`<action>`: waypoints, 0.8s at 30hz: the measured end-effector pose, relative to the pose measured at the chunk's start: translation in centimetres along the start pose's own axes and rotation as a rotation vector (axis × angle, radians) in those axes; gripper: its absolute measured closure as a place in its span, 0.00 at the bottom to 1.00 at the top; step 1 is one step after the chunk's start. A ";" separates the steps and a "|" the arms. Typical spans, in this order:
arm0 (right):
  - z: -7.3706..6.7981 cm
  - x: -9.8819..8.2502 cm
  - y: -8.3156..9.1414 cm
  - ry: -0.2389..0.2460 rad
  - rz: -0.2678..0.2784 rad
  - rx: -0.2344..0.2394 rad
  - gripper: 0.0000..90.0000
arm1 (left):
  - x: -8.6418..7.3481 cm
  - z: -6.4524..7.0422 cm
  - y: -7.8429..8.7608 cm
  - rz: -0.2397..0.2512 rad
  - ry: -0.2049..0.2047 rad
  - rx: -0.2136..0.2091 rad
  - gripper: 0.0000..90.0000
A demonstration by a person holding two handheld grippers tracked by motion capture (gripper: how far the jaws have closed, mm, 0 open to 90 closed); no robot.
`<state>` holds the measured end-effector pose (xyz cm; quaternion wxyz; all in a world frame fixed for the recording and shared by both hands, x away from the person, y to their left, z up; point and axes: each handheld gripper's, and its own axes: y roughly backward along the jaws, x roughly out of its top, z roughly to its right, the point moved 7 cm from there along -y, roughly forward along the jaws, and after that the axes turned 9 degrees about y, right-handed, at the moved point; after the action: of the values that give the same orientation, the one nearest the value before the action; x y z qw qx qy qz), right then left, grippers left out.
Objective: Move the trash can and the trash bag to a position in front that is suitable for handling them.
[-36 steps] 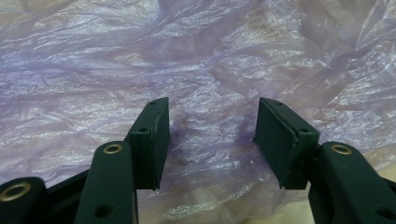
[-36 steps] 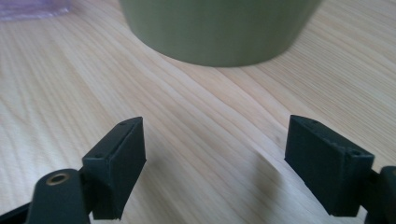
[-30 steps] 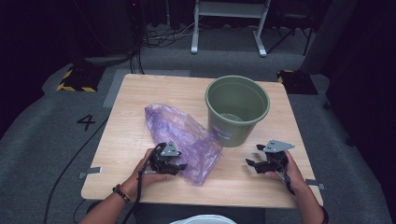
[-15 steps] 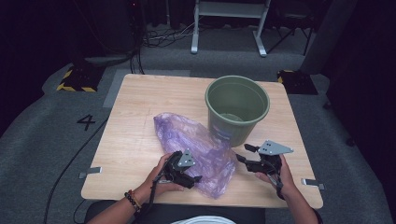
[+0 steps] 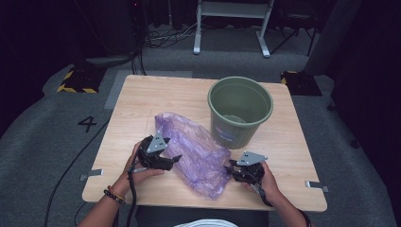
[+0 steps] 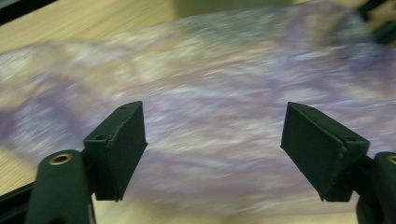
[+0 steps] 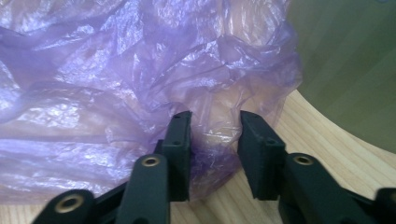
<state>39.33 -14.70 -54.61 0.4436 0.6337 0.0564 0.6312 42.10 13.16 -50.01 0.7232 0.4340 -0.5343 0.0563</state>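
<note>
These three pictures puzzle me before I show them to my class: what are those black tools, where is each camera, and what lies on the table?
A person sits at a wooden table holding a hand-operated two-jaw gripper in each hand. One camera looks down from above; one rides on each gripper. On the table lie a crumpled purple plastic bag and an upright green bucket. The left gripper stands wide open over the bag, gripping nothing. The right gripper has just been closing, with a fold of bag between its jaws, not yet pinched.

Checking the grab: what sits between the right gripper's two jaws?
In the right gripper view, a crumpled fold of the purple plastic bag lies between the jaws of the right gripper, which have just been closing; a gap remains.
</note>
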 end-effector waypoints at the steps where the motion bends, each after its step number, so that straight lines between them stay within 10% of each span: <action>1: 0.0 -0.1 0.1 0.003 0.001 0.005 0.76 | -0.2 -0.8 -0.1 -0.010 0.007 0.018 0.25; 7: 1.6 -1.7 1.7 0.079 0.000 0.004 0.79 | -0.9 -3.3 -0.3 -0.027 0.051 0.023 0.25; 14: 5.8 -5.2 4.6 0.042 0.004 0.029 0.79 | -0.5 -3.6 -0.4 -0.017 0.052 0.035 0.24; 24: 12.4 -8.0 6.5 -0.050 -0.088 -0.256 0.54 | 0.2 -2.0 -2.6 -0.061 0.040 -0.089 0.28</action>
<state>45.09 -29.73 -54.19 0.5492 0.5846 -0.0080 0.5971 45.06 12.82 -51.44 0.7536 0.4165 -0.5081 0.0190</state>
